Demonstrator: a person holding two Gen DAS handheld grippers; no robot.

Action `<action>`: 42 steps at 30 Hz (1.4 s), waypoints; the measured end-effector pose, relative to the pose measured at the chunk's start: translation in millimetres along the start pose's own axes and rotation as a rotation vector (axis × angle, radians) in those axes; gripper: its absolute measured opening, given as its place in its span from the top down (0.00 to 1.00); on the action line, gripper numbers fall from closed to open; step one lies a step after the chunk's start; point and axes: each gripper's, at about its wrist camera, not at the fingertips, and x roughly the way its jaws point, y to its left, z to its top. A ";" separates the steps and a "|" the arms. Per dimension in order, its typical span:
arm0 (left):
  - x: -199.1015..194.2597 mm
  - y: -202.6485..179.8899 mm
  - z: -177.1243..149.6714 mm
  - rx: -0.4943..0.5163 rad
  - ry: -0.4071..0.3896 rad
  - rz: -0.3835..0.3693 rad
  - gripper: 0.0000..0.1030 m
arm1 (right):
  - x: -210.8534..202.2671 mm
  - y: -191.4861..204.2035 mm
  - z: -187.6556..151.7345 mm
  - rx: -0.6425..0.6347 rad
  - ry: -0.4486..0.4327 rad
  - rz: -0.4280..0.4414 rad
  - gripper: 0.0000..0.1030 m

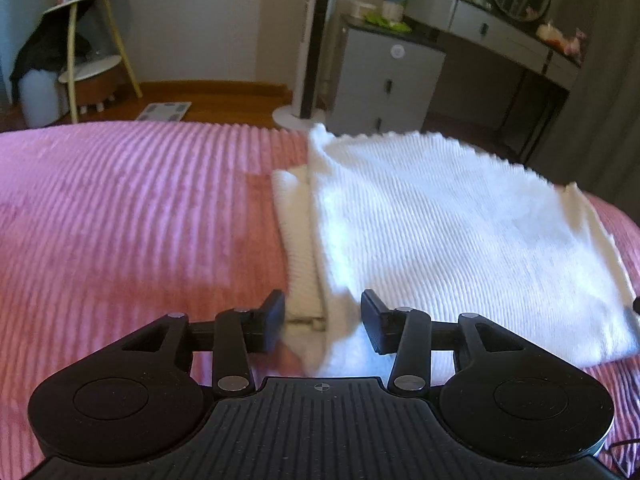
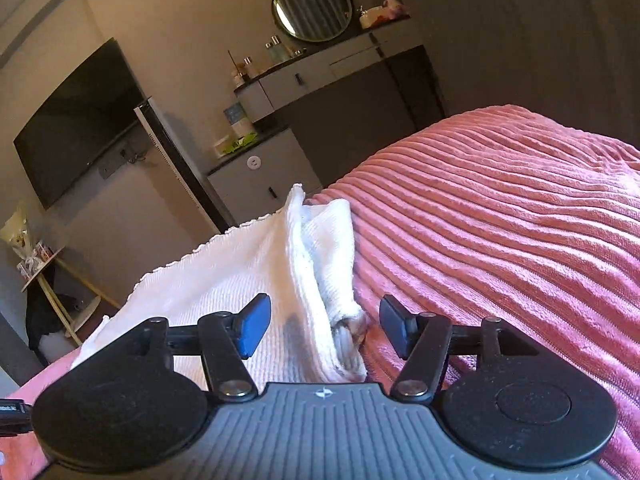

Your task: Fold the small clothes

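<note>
Both grippers, left [image 1: 323,322] and right [image 2: 325,330], fingers wide, gripping nothing; folded white garment [image 1: 440,232] edge sits between each pair, on pink bed [image 1: 140,220].

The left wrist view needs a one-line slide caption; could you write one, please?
Open left tongs poised at the near edge of a partly folded white knit garment lying on a pink ribbed bedspread.

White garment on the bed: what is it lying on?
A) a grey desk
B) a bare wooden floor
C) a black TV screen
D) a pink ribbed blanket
D: the white garment is spread on the pink ribbed blanket, with both open claws, left and right, at its near edge.
</note>
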 end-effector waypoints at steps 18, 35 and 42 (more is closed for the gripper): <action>61.1 39.4 17.6 -0.289 0.087 -0.243 0.26 | 17.0 42.9 -18.5 -0.153 0.022 0.071 0.74; 73.8 33.4 24.0 -0.316 0.118 -0.262 0.45 | 13.2 26.4 -13.6 -0.115 -0.053 -0.051 0.95; 71.0 35.9 29.5 -0.360 0.116 -0.255 0.74 | 0.4 38.8 -11.9 -0.146 -0.108 0.074 0.80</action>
